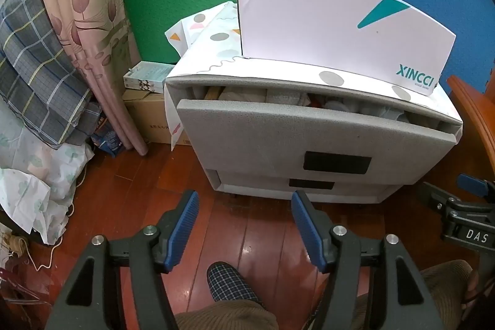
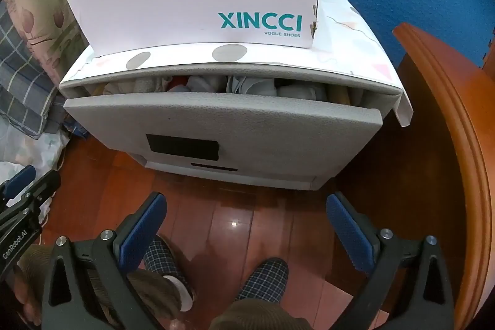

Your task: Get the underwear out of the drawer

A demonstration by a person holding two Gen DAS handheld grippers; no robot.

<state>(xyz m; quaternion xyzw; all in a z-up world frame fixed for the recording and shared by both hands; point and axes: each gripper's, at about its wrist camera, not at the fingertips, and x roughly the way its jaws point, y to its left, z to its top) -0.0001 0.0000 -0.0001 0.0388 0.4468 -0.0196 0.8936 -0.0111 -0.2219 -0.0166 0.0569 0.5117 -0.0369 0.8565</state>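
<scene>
A grey cabinet stands on the wooden floor with its top drawer (image 1: 309,138) (image 2: 222,126) pulled out a little. Folded clothes (image 1: 278,98) (image 2: 216,85) in white, grey and red show in the gap; which are underwear I cannot tell. My left gripper (image 1: 244,203) hangs open above the floor in front of the cabinet, nothing between its blue pads. My right gripper (image 2: 246,203) stands wide open, also short of the drawer front and holding nothing. Each gripper shows at the edge of the other's view.
A white XINCCI shoe box (image 1: 334,33) (image 2: 198,2) sits on the cabinet's patterned cover. A wooden furniture edge (image 2: 448,144) is close on the right. Curtains, bedding (image 1: 40,76) and cardboard boxes (image 1: 148,101) crowd the left. The person's checked slippers (image 2: 266,277) are on the floor below.
</scene>
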